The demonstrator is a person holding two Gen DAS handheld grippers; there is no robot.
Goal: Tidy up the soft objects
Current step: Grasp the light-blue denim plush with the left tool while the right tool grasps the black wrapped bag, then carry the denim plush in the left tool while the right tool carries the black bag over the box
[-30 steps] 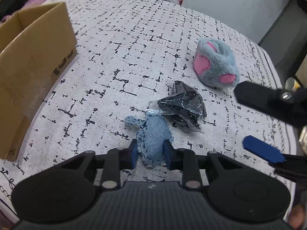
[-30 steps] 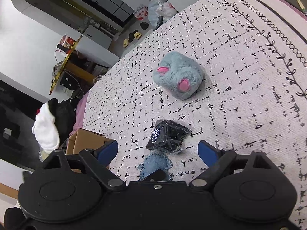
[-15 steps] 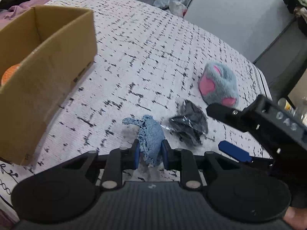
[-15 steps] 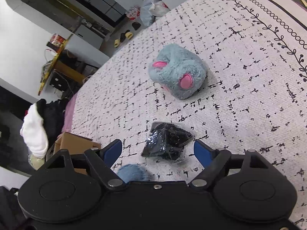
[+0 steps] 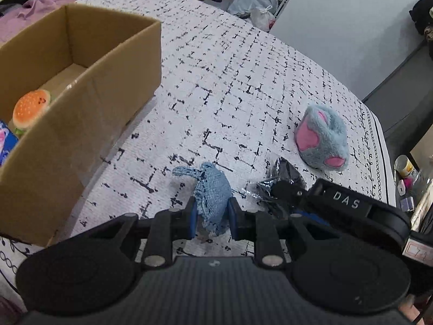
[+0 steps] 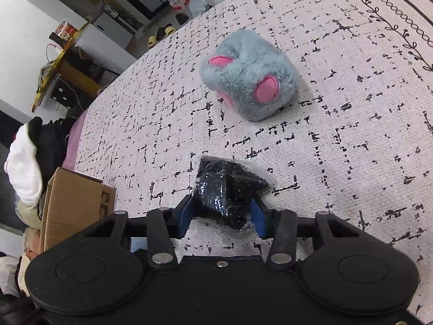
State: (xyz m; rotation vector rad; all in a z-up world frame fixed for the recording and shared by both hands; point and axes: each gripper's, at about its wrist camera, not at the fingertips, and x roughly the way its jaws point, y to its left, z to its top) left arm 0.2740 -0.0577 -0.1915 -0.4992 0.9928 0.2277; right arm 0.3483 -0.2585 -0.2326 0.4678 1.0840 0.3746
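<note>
My left gripper (image 5: 211, 216) is shut on a blue denim cloth (image 5: 212, 193) and holds it above the bed. The open cardboard box (image 5: 89, 86) stands to its left with a burger plush (image 5: 31, 107) inside. My right gripper (image 6: 223, 216) has its blue pads closed against both sides of a black item in a clear plastic bag (image 6: 228, 189) lying on the bed; the bag also shows in the left wrist view (image 5: 284, 181). A grey-blue plush with pink patches (image 6: 247, 74) lies beyond it, and shows in the left wrist view (image 5: 320, 140).
The bed cover (image 5: 230, 81) is white with black marks. A box corner (image 6: 73, 200) shows at the left of the right wrist view, with clothes (image 6: 25, 168) beside it. Shoes and bags (image 5: 243, 5) lie on the floor past the bed.
My left gripper has lifted the denim cloth and moved left toward the box, so its inside now shows. My right gripper has come down and closed its jaws onto the black bag.
</note>
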